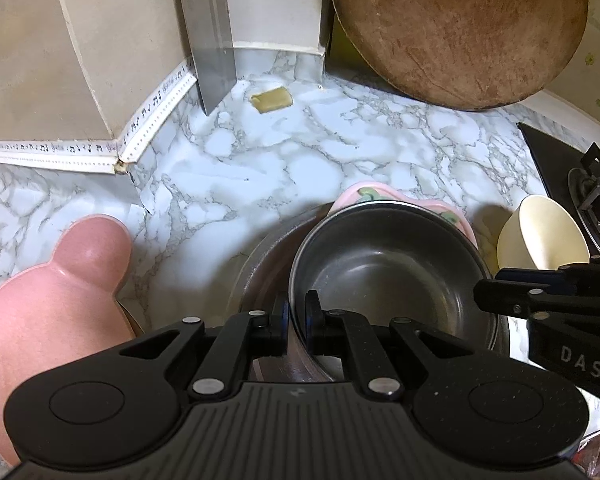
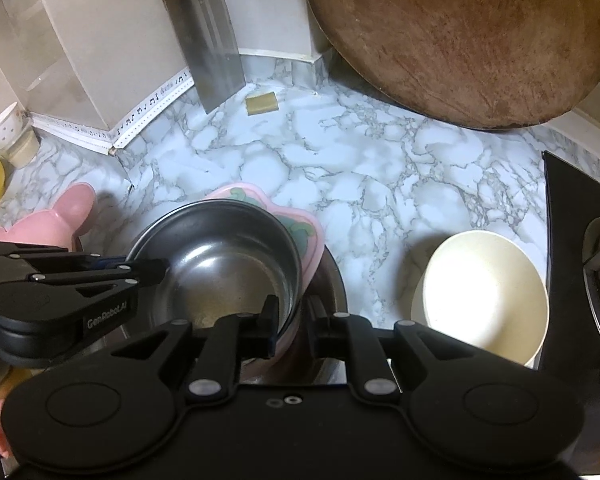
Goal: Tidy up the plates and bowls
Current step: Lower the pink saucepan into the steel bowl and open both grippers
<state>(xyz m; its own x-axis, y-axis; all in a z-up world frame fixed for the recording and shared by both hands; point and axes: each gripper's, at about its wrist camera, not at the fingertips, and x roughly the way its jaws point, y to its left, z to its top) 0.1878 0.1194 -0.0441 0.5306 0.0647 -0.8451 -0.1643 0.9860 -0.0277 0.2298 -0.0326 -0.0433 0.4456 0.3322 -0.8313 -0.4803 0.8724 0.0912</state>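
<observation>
Both-sided — left gripper [image 1: 296, 312], right gripper [image 2: 292, 316] on steel bowl [image 1: 388, 276] rim.

Steel bowl [image 1: 392, 276] atop pink plate [image 1: 364, 196] (tilted), cream bowl [image 2: 484, 292] beside

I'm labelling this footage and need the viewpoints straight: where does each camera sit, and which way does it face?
Left wrist: on the left gripper, looking forward over the steel bowl it pinches; the right gripper enters from the right.
Right wrist: on the right gripper, jaws around the same bowl's rim; the left gripper shows at left.
Shared: steel bowl, cream bowl, round wooden board.
</observation>
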